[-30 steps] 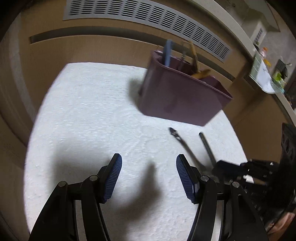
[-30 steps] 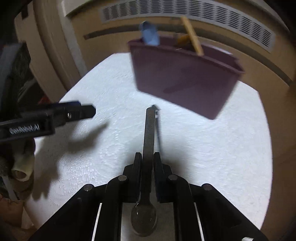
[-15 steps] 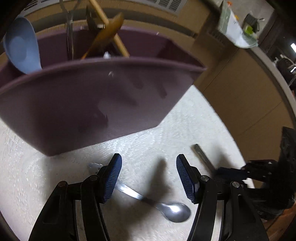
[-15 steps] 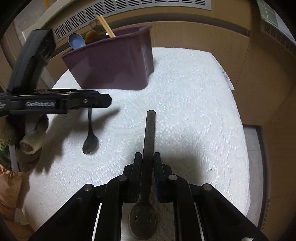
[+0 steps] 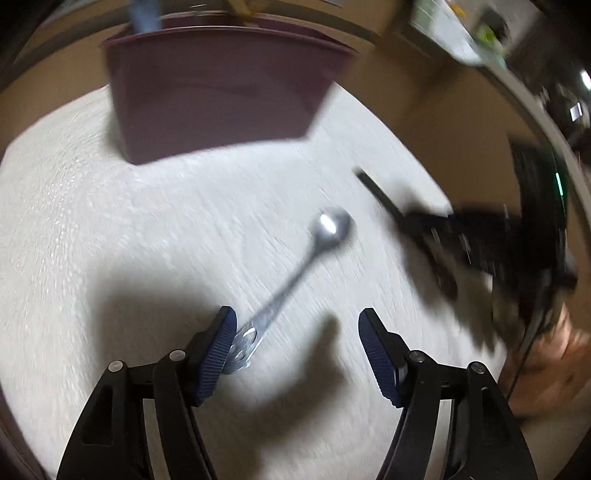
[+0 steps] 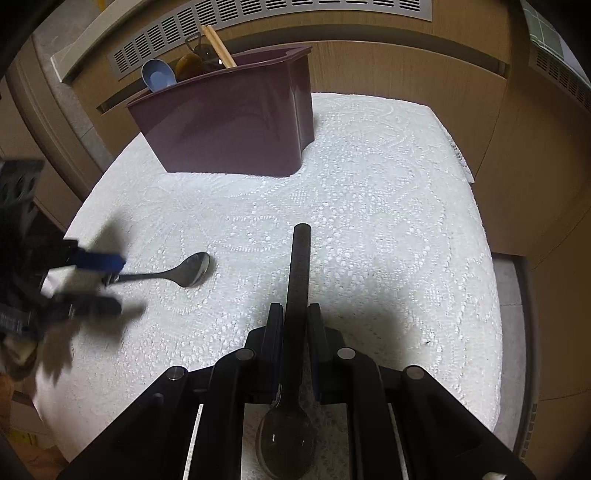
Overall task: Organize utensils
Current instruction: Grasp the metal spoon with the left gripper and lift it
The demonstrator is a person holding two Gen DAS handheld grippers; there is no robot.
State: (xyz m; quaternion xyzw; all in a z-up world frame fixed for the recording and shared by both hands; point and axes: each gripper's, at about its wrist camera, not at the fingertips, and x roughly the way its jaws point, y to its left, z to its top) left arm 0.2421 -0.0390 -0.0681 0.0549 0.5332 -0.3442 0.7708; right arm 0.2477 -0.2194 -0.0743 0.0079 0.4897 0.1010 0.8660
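A silver spoon (image 5: 314, 258) lies flat on the white cloth (image 6: 369, 192), its bowl toward the purple bin (image 6: 236, 122) and its pierced handle end just beside the left pad of the left gripper (image 5: 297, 343). That gripper's blue ribbed fingers (image 5: 218, 350) stand wide apart with the handle end between them, close to one pad; whether pad and metal touch is lost in motion blur. The left wrist view is smeared throughout, so the bin's contents there are only coloured streaks.

The right gripper (image 6: 295, 321) is clamped on a dark spoon (image 6: 299, 280), its straight matte handle pointing forward and its rounded bowl back under the black linkage, partly hidden in shadow.

The bin is smooth plastic with curved walls and stands at the far side of the cloth, apart from both spoons. A pale blue scoop (image 6: 159, 75), wooden chopsticks (image 6: 218, 46) and some darker utensils, hard to make out, stick up from it.

The cloth is lace-patterned and covers a tabletop. Behind it run wood-toned panels (image 6: 406, 66) and a slotted vent grille (image 6: 295, 7).
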